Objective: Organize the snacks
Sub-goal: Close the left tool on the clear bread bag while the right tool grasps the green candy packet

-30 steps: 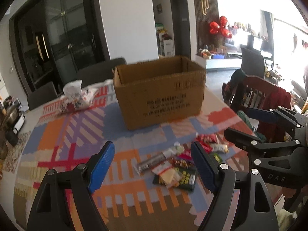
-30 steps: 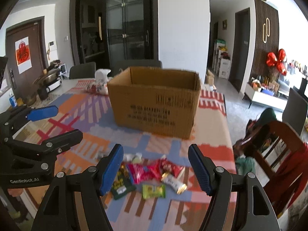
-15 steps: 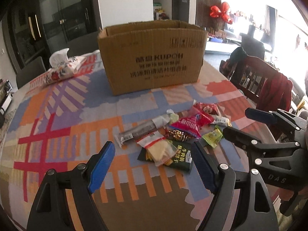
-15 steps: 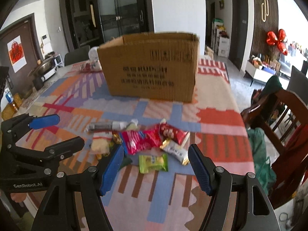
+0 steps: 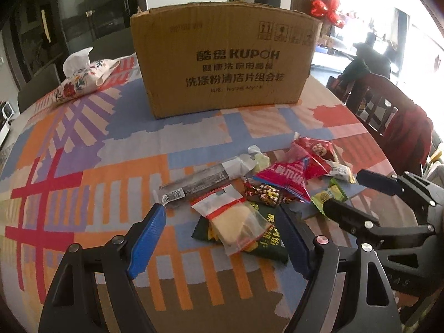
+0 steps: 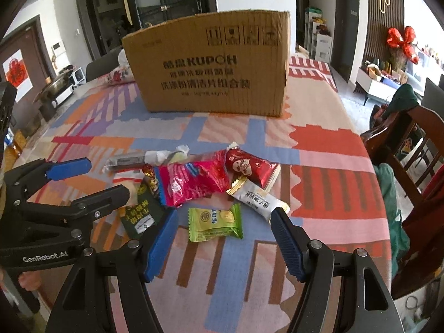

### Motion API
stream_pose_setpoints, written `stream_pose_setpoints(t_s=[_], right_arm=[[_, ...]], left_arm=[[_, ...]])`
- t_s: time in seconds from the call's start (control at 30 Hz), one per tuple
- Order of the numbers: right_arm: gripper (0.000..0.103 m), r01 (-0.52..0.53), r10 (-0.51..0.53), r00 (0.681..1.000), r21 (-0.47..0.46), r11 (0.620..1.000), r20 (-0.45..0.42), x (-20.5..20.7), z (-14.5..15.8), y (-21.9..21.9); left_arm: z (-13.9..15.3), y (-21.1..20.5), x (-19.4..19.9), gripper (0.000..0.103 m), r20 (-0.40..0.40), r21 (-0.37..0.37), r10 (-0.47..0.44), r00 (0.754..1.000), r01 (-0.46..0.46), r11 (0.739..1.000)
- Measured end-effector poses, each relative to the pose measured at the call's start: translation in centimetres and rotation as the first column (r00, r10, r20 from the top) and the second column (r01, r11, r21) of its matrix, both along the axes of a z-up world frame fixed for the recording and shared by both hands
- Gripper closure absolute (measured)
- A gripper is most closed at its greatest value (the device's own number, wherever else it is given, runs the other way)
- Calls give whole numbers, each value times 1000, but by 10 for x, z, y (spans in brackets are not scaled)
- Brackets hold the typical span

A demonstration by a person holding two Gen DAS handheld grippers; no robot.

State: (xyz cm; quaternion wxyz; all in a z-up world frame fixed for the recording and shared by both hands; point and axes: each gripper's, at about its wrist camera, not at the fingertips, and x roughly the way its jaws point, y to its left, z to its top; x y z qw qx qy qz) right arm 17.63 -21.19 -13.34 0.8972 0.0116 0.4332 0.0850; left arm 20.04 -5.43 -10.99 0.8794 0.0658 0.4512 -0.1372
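**Two open claws over a tangled snack heap**

We hold the left claw (image 5: 222, 238) with jaws apart and empty, straddling the clear yellow-filled packet with a red strip (image 5: 236, 219), which lies on the dark green flat sachet (image 5: 266, 242). Closing here could pinch both at once, or drag the heap across the patterned bench cloth (image 5: 83, 166).

Our right claw (image 6: 224, 238) is also spread and empty, above the small lime-green wrapped sweet (image 6: 215, 223). Its long axis runs from 9 to 3 o'clock, so the jaws face its crimped ends and the slick wrapper may slip or crumple.

The snacks lie at 6 o'clock from the brown cardboard box (image 6: 211, 66), well apart from it. The long grey stick pack (image 5: 194, 186) points toward 2 o'clock
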Motion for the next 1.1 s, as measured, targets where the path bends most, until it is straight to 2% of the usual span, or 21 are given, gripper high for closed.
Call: stream_pose_setpoints(t_s=[0.23, 0.47, 0.57, 0.73, 0.87, 0.9, 0.93, 0.97, 1.1], right_arm=[[36, -1, 1, 1000, -13, 1000, -23, 4, -9, 3], [41, -1, -1, 999, -63, 998, -39, 8, -17, 10], [49, 2, -4, 999, -83, 997, -33, 8, -17, 11], [66, 5, -7, 1000, -77, 997, -29, 7, -15, 8], [71, 7, -8, 1000, -64, 998, -19, 6, -14, 6], [77, 8, -9, 1000, -66, 998, -9, 5, -12, 7], [77, 5, -5, 1000, -63, 998, -6, 4, -10, 7], [79, 1, -2, 1000, -57, 998, -6, 4, -9, 7], [82, 1, -1, 1000, -44, 999, -1, 2, -7, 7]], left_arm=[[-10, -1, 10, 24, -20, 1, 22, 1000, -22, 1000], [-16, 1, 14, 30, -42, -9, 41, 998, -41, 999], [-17, 2, 14, 42, -52, -23, 38, 998, -39, 999], [-16, 1, 11, 48, -42, -23, 35, 999, -36, 999], [-14, 3, 9, 51, -34, -27, 36, 999, -37, 999], [-14, 3, 8, 57, -32, -27, 34, 999, -35, 999], [-13, 3, 7, 66, -34, -28, 30, 999, -31, 999], [-13, 3, 6, 70, -39, -29, 31, 999, -32, 999], [-11, 3, 3, 70, -34, -34, 26, 999, -27, 999]])
